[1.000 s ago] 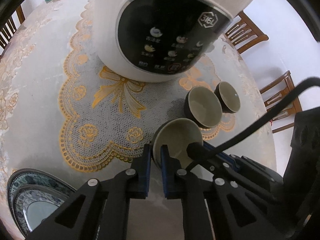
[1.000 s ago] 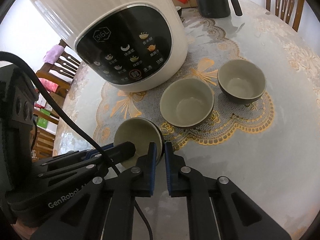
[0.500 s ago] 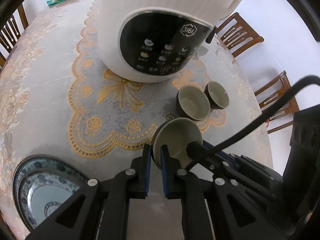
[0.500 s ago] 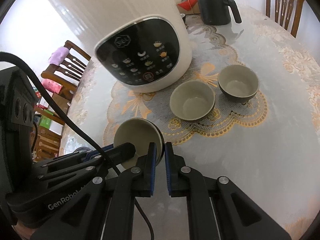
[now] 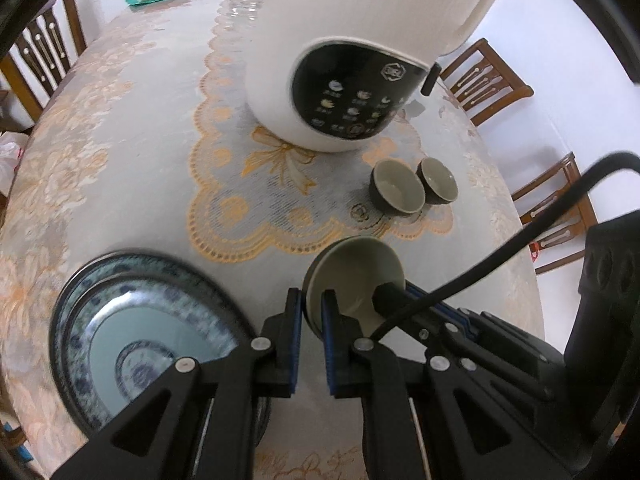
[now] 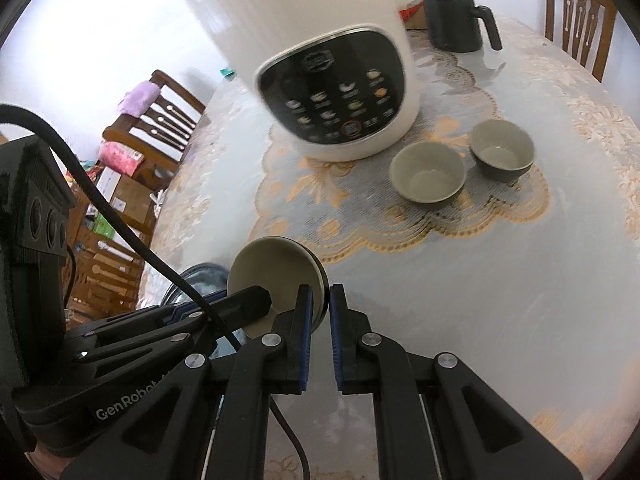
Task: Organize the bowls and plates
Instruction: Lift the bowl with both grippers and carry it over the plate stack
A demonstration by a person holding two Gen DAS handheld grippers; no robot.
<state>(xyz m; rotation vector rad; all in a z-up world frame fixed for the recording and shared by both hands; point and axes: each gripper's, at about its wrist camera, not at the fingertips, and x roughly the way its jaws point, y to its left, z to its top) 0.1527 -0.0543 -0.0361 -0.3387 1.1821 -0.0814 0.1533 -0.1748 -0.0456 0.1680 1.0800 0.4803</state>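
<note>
left wrist view: left gripper (image 5: 311,312) pinching the rim of a bowl (image 5: 356,276), lifted clear of the table; stacked plates (image 5: 136,344) just left of it; two bowls (image 5: 398,192) remain beside the white cooker (image 5: 352,56), unsorted. right wrist view: right gripper (image 6: 319,312) pinching the same bowl's (image 6: 276,272) opposite rim; bare tablecloth (image 6: 480,300) right of it, table edge (image 6: 176,184) to its left.

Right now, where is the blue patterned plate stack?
In the left wrist view the blue patterned plate stack sits lower left on the table, beside the left claw, which grips the held bowl.
</note>
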